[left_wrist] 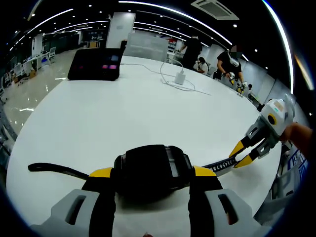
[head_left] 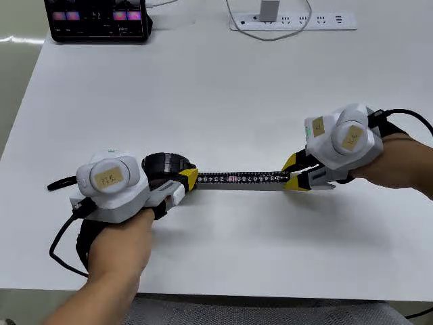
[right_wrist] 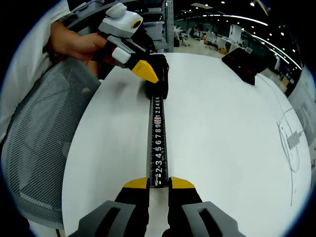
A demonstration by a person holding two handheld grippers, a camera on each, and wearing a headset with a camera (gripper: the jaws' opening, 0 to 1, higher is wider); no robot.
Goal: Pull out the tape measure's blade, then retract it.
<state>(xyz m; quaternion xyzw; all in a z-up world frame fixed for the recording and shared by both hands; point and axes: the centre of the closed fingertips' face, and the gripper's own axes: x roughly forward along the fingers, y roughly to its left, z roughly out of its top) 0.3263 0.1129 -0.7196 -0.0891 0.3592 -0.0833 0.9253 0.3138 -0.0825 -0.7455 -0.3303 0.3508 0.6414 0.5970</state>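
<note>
On the white table (head_left: 216, 88), my left gripper (head_left: 179, 183) clamps the tape measure (head_left: 164, 165) while my right gripper (head_left: 295, 177) pinches its blade (head_left: 240, 178) at the tip, the blade stretched straight between them, so retraction should run leftward.

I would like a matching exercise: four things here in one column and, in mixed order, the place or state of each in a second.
1. tape measure case
2. blade
3. power strip
4. tablet

A. far edge of the table, towards the right
B. pulled out, end in the right gripper
C. far left, screen lit
D. clamped by the left gripper

Pairs: 1-D, 2-B, 3-A, 4-C
</note>
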